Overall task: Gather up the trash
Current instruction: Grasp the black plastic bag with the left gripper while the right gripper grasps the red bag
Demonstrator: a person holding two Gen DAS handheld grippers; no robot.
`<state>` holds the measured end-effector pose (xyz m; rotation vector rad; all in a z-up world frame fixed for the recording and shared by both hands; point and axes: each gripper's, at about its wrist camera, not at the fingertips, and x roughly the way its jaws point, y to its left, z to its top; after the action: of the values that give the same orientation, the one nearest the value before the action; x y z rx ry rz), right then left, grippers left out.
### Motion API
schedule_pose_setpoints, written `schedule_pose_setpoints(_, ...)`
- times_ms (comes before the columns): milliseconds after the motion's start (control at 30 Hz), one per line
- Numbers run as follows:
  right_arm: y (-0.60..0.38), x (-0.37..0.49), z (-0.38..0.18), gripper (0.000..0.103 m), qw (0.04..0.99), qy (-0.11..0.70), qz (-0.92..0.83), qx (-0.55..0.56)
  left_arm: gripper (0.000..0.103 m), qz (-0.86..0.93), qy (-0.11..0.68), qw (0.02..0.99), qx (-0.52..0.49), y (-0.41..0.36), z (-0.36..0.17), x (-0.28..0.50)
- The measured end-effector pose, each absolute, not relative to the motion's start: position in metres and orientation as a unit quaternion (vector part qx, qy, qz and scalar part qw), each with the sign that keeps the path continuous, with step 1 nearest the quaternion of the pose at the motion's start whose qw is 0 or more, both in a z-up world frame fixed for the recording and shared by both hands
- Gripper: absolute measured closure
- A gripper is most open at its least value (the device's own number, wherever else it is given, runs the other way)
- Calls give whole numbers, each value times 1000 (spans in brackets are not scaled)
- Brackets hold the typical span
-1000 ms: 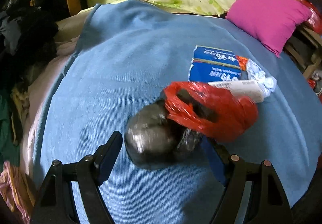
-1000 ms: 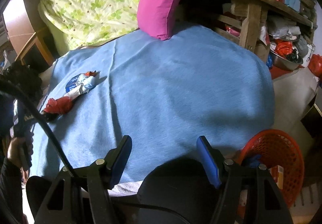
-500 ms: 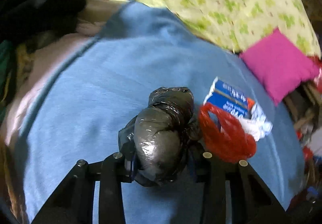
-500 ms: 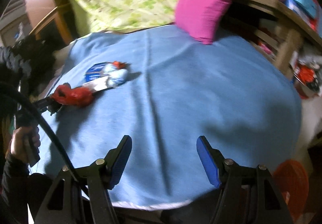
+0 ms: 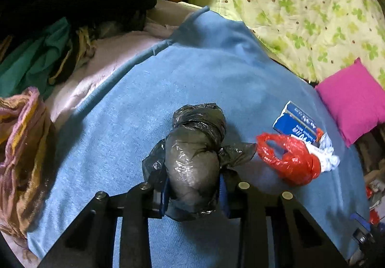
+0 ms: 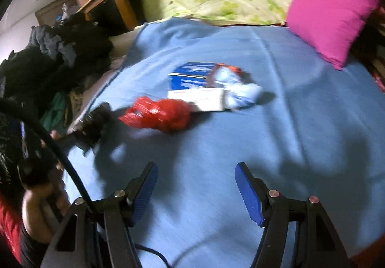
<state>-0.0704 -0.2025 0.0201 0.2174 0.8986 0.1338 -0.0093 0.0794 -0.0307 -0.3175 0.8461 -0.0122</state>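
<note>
Left gripper fingers clenched on black trash bag, above blue blanket. Red bag lies right of them. Right gripper fingers spread, empty.

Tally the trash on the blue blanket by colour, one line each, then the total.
Black: 1, the black bag clamped in the left claw
Red: 1, the red bag
Blue and white: 1, the blue box
White: 1, the crumpled white wrapper
Total: 4
</note>
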Motion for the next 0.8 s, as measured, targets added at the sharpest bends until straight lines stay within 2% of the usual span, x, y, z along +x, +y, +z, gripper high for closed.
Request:
schedule_pose_setpoints(100, -190, -44, 21, 33, 894, 427, 73, 111, 59, -1, 407, 900, -158, 83, -32, -8)
schedule_pose_setpoints(233, -176, -10, 14, 33, 888, 434, 73, 132, 32, 7, 402, 900, -167, 87, -31, -9)
schedule_pose_setpoints(367, -167, 17, -1, 33, 883, 442, 59, 145, 24, 19, 375, 913, -160, 87, -24, -7)
schedule_pose_setpoints(500, -165, 32, -14, 33, 877, 452, 50, 156, 24, 17, 417, 897, -146, 82, -39, 9)
schedule_pose_setpoints(533, -163, 34, -16, 33, 877, 453, 49, 154, 29, 15, 426, 893, -145, 82, -43, 12)
schedule_pose_setpoints(567, -161, 37, -17, 33, 878, 452, 49, 152, 40, 3, 433, 888, -156, 83, -46, 14)
schedule_pose_setpoints(600, -160, 39, -18, 33, 878, 451, 50, 150, 63, -5, 440, 883, -163, 84, -50, 16)
schedule_pose_setpoints(633, -158, 40, -19, 33, 876, 455, 50, 149, 63, -7, 449, 878, -167, 85, -53, 18)
schedule_pose_setpoints(800, -164, 38, -17, 50, 871, 456, 72, 167, 65, -17, 444, 881, -163, 79, -51, 16)
